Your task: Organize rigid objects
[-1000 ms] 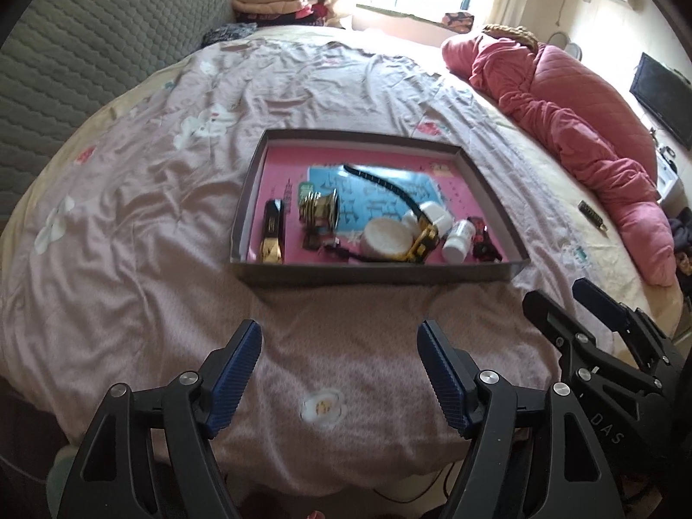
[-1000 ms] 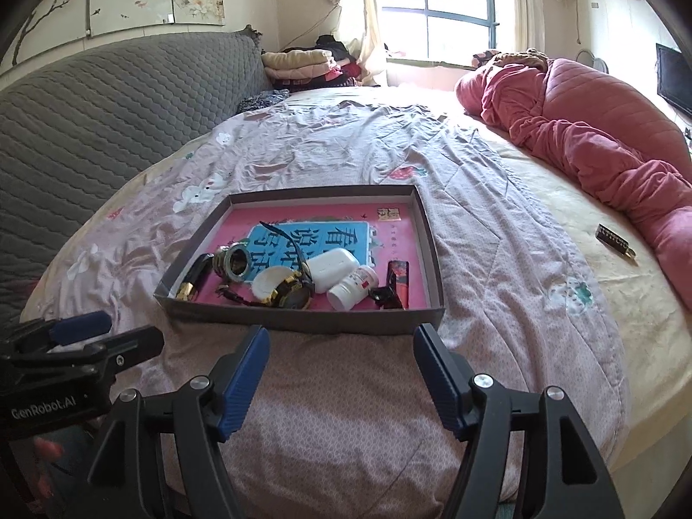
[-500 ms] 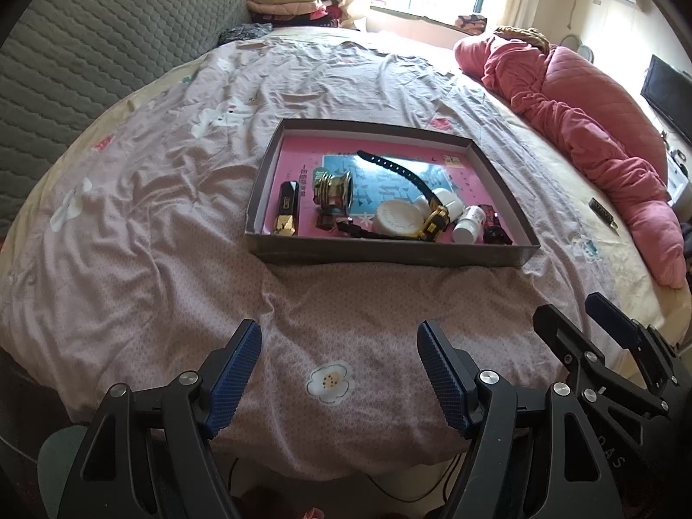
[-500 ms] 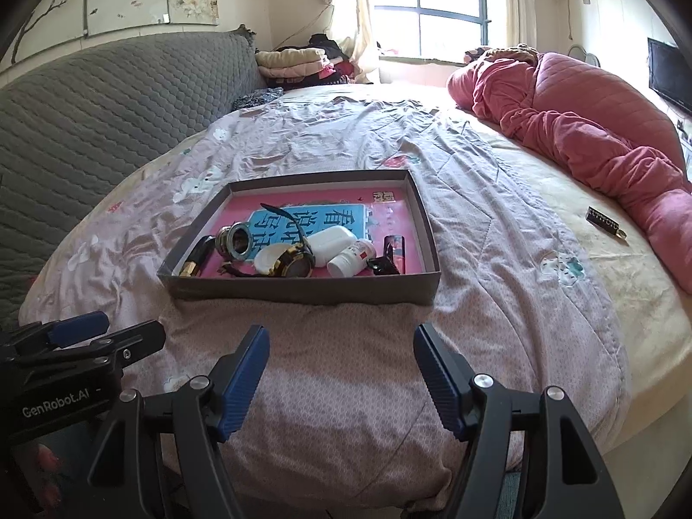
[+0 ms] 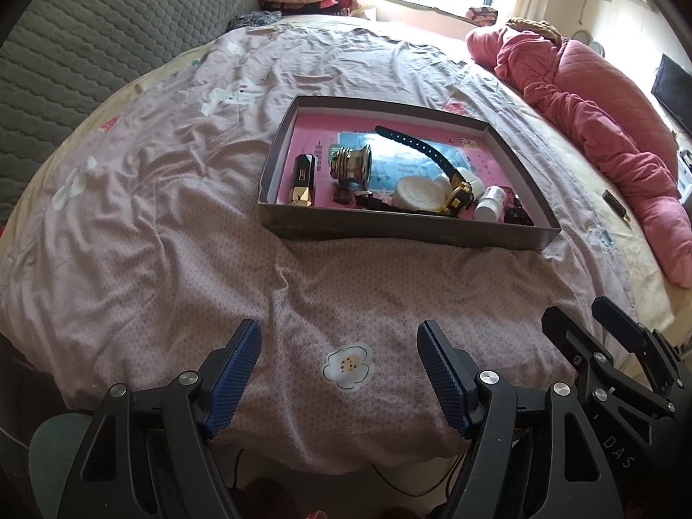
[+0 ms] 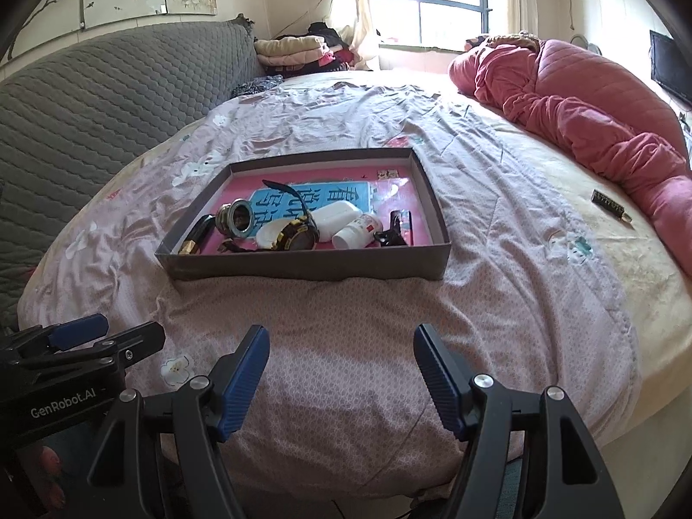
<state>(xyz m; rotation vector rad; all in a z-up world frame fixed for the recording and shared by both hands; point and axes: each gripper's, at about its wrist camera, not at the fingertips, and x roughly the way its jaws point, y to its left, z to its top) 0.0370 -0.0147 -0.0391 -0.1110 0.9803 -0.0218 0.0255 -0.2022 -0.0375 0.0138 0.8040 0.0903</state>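
A grey shallow box [image 5: 389,229] [image 6: 302,266] with a pink floor lies on the bed. In it are a black and gold lipstick [image 5: 302,179] [image 6: 197,235], a metal ring part [image 5: 352,164] [image 6: 235,218], a black and yellow watch [image 5: 454,192] [image 6: 296,233], a white round lid [image 5: 417,192], a white case [image 6: 335,218], a white pill bottle [image 5: 491,203] [image 6: 359,233] and a black clip [image 5: 517,214] [image 6: 391,233]. My left gripper [image 5: 339,346] and right gripper [image 6: 341,350] are open and empty, over the bed's near edge, well short of the box.
A pink quilt [image 6: 584,116] lies heaped along the bed's right side. A small dark object [image 6: 610,205] lies on the sheet near it. A grey padded headboard [image 6: 108,99] stands at the left. Folded clothes [image 6: 294,49] are stacked by the window.
Both grippers have drawn back from the box toward the bed's near edge and stay open. The objects in the box have not moved.
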